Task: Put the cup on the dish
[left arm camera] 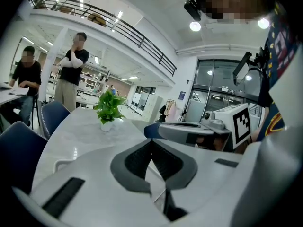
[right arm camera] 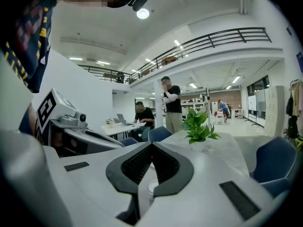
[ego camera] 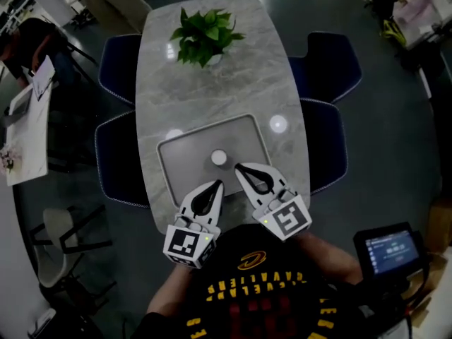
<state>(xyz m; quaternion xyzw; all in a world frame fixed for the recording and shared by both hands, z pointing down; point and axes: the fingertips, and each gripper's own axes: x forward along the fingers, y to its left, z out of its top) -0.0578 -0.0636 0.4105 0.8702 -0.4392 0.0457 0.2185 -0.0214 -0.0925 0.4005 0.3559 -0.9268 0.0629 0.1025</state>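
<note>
A small white cup (ego camera: 219,157) stands inside a shallow grey rectangular dish (ego camera: 176,157) on the near half of the marble table (ego camera: 212,97). My left gripper (ego camera: 217,185) is shut and empty, its tips over the dish's near edge just short of the cup. To its right, my right gripper (ego camera: 239,167) is also shut and empty, its tips close beside the cup's right side. In the right gripper view the cup (right arm camera: 152,187) shows low behind the closed jaws of the right gripper (right arm camera: 151,144). The left gripper (left arm camera: 151,141) shows closed jaws with nothing in them.
A potted green plant (ego camera: 205,35) stands at the table's far end. Dark blue chairs (ego camera: 116,66) line both long sides. A device with a lit screen (ego camera: 392,249) is at the lower right. People (right arm camera: 170,100) stand and sit beyond the table.
</note>
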